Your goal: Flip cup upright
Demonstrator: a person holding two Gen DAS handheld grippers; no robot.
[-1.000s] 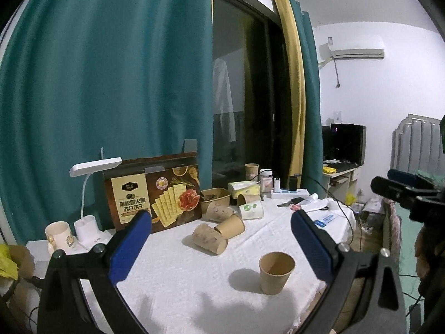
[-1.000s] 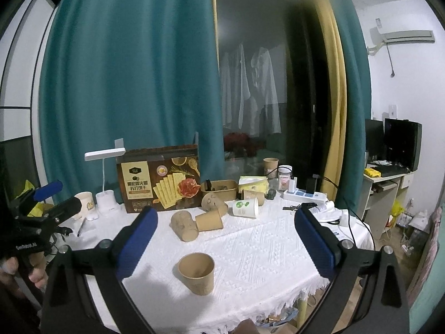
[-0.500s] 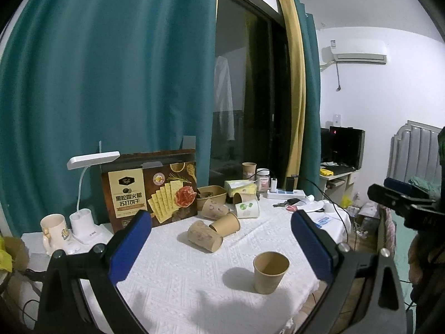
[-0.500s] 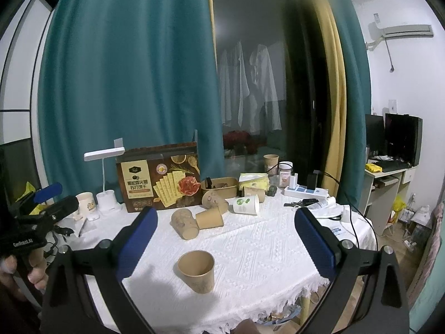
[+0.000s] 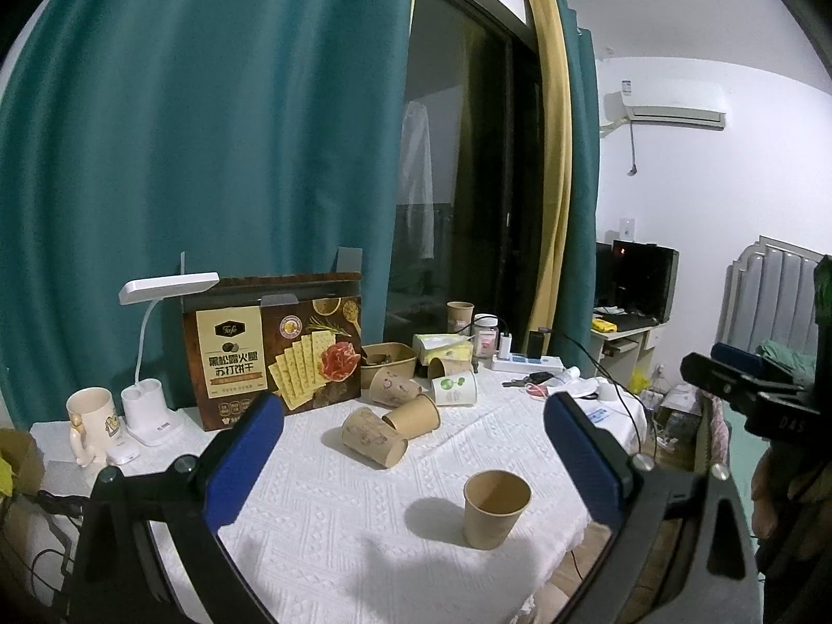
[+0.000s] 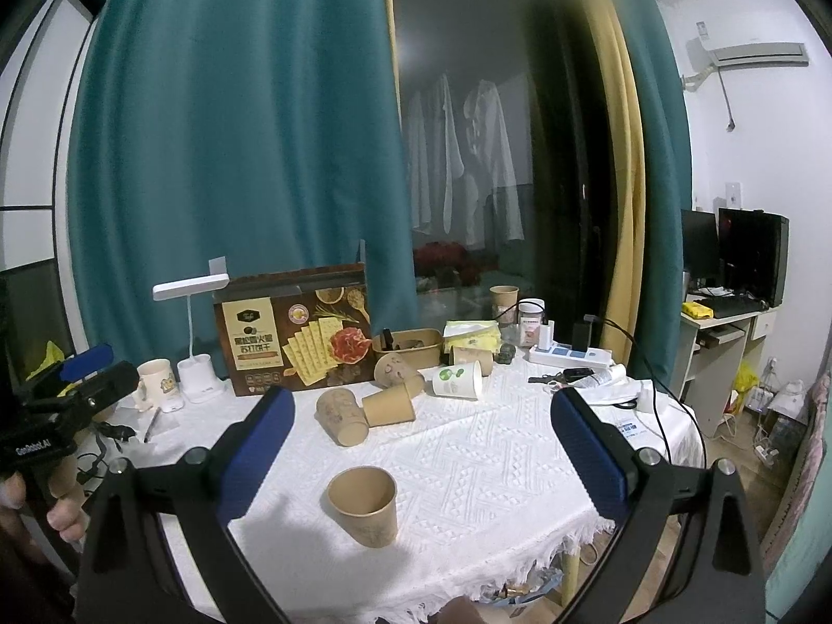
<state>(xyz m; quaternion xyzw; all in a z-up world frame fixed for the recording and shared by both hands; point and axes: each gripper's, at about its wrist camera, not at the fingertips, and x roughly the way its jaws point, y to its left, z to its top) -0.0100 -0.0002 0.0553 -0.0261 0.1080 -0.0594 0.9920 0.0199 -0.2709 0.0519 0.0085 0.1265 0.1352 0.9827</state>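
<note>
My left gripper (image 5: 413, 455) and right gripper (image 6: 422, 447) both hang with fingers spread wide and empty, above the near edge of the table (image 6: 494, 473). The brown paper cup (image 6: 363, 499) stands upright, mouth up, on the white cloth between the right fingers' span. Beyond it, several cups (image 6: 364, 411) lie on their sides before the cracker box (image 6: 296, 327).

Background items on the white tablecloth (image 6: 468, 463): cracker box (image 6: 294, 335) left of centre, white desk lamp (image 6: 193, 333) and mug (image 6: 156, 377) further left; power strip (image 6: 569, 356) at right. Teal curtain (image 6: 234, 145) fills the upper left; air conditioner (image 6: 754, 54) upper right; monitor (image 6: 751, 255) at right edge.
</note>
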